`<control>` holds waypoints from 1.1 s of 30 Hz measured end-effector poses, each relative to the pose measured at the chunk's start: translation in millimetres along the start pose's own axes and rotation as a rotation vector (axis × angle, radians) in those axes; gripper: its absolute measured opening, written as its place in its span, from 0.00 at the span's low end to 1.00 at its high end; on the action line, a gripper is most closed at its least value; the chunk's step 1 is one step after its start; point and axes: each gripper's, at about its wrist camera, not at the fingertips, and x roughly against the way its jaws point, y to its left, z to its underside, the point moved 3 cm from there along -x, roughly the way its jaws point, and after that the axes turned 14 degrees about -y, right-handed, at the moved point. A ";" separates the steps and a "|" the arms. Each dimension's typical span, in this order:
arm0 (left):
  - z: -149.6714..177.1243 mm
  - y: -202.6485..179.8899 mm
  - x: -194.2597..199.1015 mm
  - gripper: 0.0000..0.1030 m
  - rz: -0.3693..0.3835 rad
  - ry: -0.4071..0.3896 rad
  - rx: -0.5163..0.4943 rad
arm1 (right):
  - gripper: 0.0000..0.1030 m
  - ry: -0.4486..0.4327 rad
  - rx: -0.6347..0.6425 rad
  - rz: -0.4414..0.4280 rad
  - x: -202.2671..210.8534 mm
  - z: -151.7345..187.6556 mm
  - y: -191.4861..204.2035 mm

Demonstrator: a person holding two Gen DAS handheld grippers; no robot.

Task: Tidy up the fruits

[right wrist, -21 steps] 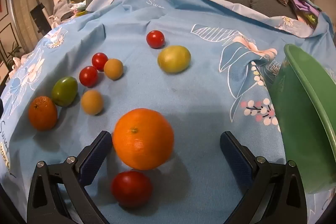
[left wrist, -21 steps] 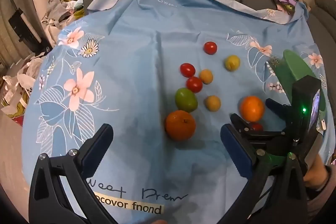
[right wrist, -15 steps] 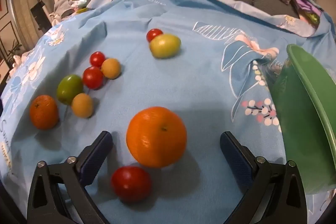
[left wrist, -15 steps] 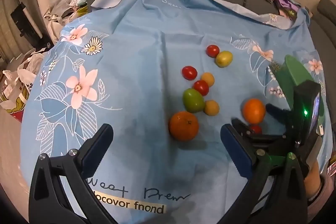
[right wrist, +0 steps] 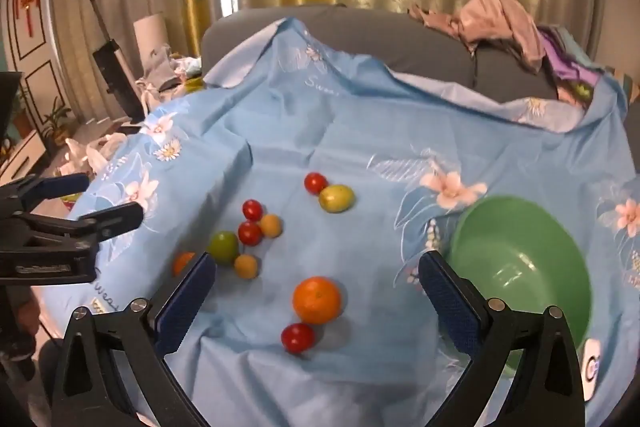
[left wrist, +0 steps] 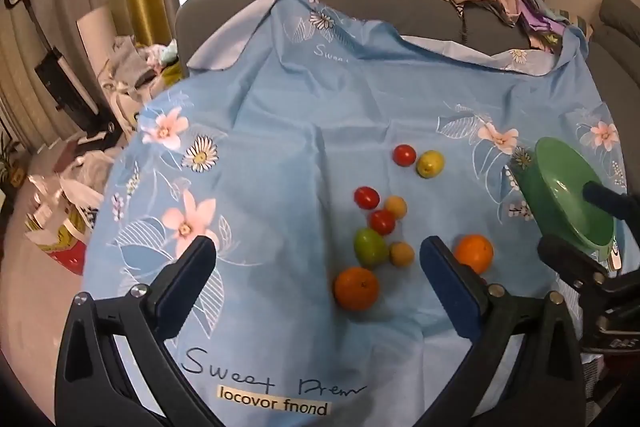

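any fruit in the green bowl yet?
No: in the right wrist view the green bowl shows a bare inside, and all the fruit lies on the blue cloth.

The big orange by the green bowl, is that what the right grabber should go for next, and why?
Probably yes. The right gripper is open and holds nothing, and the big orange lies straight ahead between its fingers, closest of the fruits to the green bowl, which looks empty. I would lower the gripper around the orange. A red tomato sits just in front, so come down carefully.

Black gripper frames with blue-padded fingers (silver screws).
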 end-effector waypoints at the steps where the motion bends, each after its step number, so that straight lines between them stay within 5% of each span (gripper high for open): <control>1: -3.0 -1.4 1.8 0.99 -0.002 -0.003 -0.003 | 0.98 0.002 -0.004 -0.005 2.2 -1.6 0.3; 33: -17.0 -12.4 31.9 0.99 -0.007 -0.074 -0.085 | 0.98 -0.043 -0.011 -0.050 35.1 -29.9 4.1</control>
